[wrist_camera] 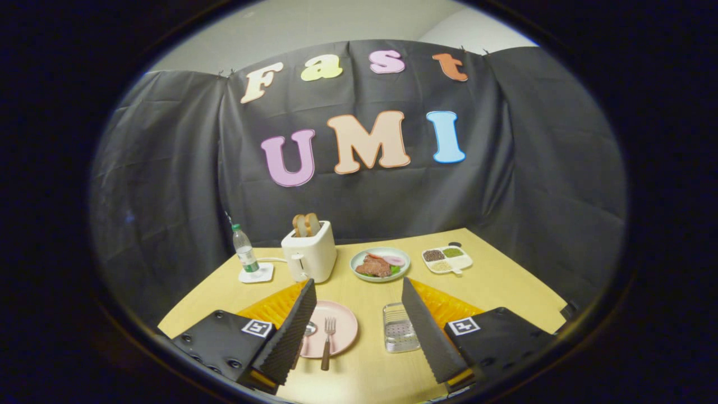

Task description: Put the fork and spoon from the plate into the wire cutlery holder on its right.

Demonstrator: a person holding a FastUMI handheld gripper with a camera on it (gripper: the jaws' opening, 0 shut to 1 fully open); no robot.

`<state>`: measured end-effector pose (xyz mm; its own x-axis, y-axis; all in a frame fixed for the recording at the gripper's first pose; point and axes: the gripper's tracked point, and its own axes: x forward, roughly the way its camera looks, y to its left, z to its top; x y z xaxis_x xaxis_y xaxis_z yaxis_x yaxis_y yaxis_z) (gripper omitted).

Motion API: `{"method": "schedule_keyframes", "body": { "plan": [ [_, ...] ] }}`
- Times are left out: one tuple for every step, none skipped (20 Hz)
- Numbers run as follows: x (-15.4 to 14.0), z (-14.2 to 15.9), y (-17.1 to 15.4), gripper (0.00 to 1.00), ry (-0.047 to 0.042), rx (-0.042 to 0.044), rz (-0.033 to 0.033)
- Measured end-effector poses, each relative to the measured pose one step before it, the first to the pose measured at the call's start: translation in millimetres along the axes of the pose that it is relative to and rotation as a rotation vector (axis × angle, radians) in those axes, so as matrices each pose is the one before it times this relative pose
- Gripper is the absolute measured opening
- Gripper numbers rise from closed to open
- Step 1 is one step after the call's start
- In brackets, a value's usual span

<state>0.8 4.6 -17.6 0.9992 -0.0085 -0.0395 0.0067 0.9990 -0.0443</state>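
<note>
A pink plate (343, 324) lies on the yellow table between my fingers, close to the left one. On it rests a fork (327, 336) with a wooden handle, tines pointing away. Left of the fork lies a spoon (308, 329), partly hidden behind my left finger (291, 331). The wire cutlery holder (399, 328) stands to the plate's right, just beside my right finger (429, 331), and looks empty. My gripper (359, 331) hangs open above the table, holding nothing.
Beyond the plate stand a white toaster (310, 255) with bread slices, a water bottle (244, 251) on a coaster, a light bowl of food (380, 264) and a divided dish of seeds (447, 259). Black cloth walls the table's back and sides.
</note>
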Motion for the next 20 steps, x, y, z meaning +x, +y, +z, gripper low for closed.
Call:
{"method": "schedule_keyframes", "body": {
  "plan": [
    [-0.72,-2.21,0.58,0.97,0.00561,-0.00469,0.00087],
    [0.25,-3.08,0.32,0.97,0.00670,-0.00580,0.00074],
    [0.55,-2.79,1.07,0.97,0.00718,-0.00533,0.00164],
    [0.77,-2.67,0.85,0.97,0.00487,-0.00380,0.00175],
    [1.48,-3.08,1.63,0.97,0.00788,-0.00346,0.00416],
    [2.16,-5.45,1.49,0.97,0.01150,-0.00237,0.00458],
    [1.58,-3.47,1.47,0.97,0.00990,-0.00114,0.00409],
    [1.36,-2.20,1.61,0.97,0.00692,-0.00046,0.00449],
    [1.43,-1.64,1.57,0.97,0.00394,-0.00258,0.00208],
    [2.31,-3.29,1.40,0.97,0.00617,-0.00348,0.00249],
    [2.28,-3.09,1.57,0.97,0.00829,-0.00381,0.00290],
    [2.05,-5.12,2.23,0.97,0.00999,-0.00275,0.00453],
    [2.32,-4.36,2.57,0.97,0.01121,-0.00274,0.00596],
    [2.09,-5.97,2.31,0.97,0.01228,-0.00326,0.00375],
    [2.26,-3.96,2.36,0.97,0.01156,-0.00221,0.00380],
    [2.44,-5.45,3.06,0.97,0.01068,-0.00225,0.00321],
    [2.21,-4.49,2.50,0.97,0.00887,-0.00261,0.00147],
    [1.44,-4.66,1.90,0.97,0.00756,-0.00201,0.00152],
    [2.79,-5.70,1.80,0.97,0.01165,-0.00051,0.00228],
    [2.48,-6.50,1.12,0.97,0.01179,-0.00035,0.00044]
  ]
}}
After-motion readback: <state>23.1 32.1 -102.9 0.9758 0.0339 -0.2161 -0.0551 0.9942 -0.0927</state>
